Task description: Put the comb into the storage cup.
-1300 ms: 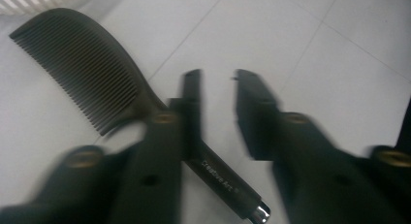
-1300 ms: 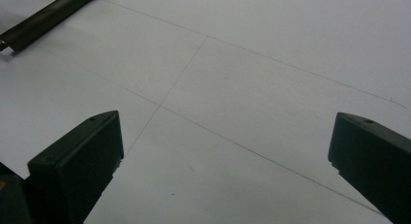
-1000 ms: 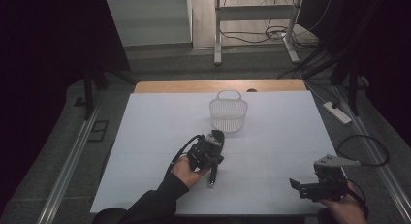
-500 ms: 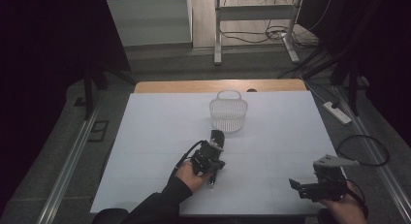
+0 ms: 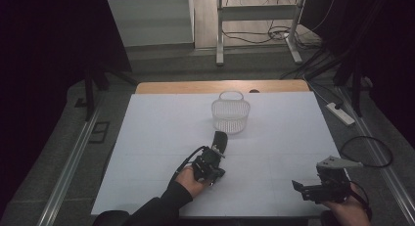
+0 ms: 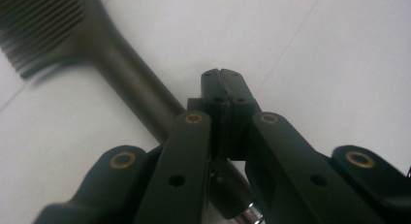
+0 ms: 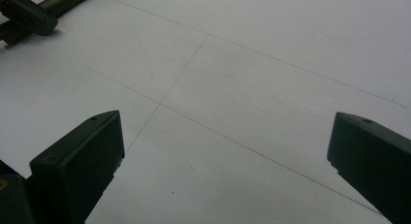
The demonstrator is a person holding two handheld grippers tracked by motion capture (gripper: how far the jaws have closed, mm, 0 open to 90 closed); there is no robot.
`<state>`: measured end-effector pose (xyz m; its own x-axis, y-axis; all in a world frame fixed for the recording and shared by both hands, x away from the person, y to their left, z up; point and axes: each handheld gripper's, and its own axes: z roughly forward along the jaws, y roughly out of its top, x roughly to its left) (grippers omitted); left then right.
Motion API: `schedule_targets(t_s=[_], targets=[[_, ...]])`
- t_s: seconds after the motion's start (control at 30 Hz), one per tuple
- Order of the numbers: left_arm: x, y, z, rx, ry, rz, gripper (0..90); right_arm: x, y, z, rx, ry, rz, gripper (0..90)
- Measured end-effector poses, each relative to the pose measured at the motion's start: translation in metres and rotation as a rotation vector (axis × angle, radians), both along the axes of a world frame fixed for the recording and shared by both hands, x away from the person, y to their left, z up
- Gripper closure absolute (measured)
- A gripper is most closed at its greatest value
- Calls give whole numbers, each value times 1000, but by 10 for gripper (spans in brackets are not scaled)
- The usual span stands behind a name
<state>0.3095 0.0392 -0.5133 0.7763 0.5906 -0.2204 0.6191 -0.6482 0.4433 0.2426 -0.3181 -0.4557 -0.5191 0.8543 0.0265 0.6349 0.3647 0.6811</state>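
A dark brush [image 5: 219,139] with a ribbed head lies on the white table [image 5: 156,133], just in front of a white wire basket [image 5: 230,116]. My left gripper [image 5: 214,155] rests low over the brush's handle [image 6: 131,73]. Its jaws are shut, pads touching at the tips [image 6: 224,83], and the handle runs underneath them rather than between them. The ribbed head [image 6: 39,30] is blurred at the upper left of the left gripper view. My right gripper [image 5: 299,188] is held near the table's front right corner, open and holding nothing [image 7: 223,146].
The basket has a hoop handle and stands at the table's middle back, near a wooden strip [image 5: 195,86] along the far edge. Faint fold lines cross the table cover [image 7: 203,44]. A power strip [image 5: 340,113] and cables lie on the floor to the right.
My left gripper has drawn back slightly toward the person along the handle. The brush and the right gripper have stayed where they were.
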Motion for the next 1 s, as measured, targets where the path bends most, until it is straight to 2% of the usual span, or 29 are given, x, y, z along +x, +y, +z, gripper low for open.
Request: schedule_targets(t_s=[0.3, 0.67, 0.9, 1.0], targets=[[0, 20, 1, 13, 12, 39, 885, 0, 0, 0, 0, -2, 1, 0], [-2, 41, 3, 56, 15, 63, 885, 0, 0, 0, -2, -2, 2, 0], [-1, 54, 6, 47, 20, 87, 885, 0, 0, 0, -1, -3, 2, 0], [-2, 55, 7, 35, 17, 78, 885, 0, 0, 0, -2, -3, 3, 0]])
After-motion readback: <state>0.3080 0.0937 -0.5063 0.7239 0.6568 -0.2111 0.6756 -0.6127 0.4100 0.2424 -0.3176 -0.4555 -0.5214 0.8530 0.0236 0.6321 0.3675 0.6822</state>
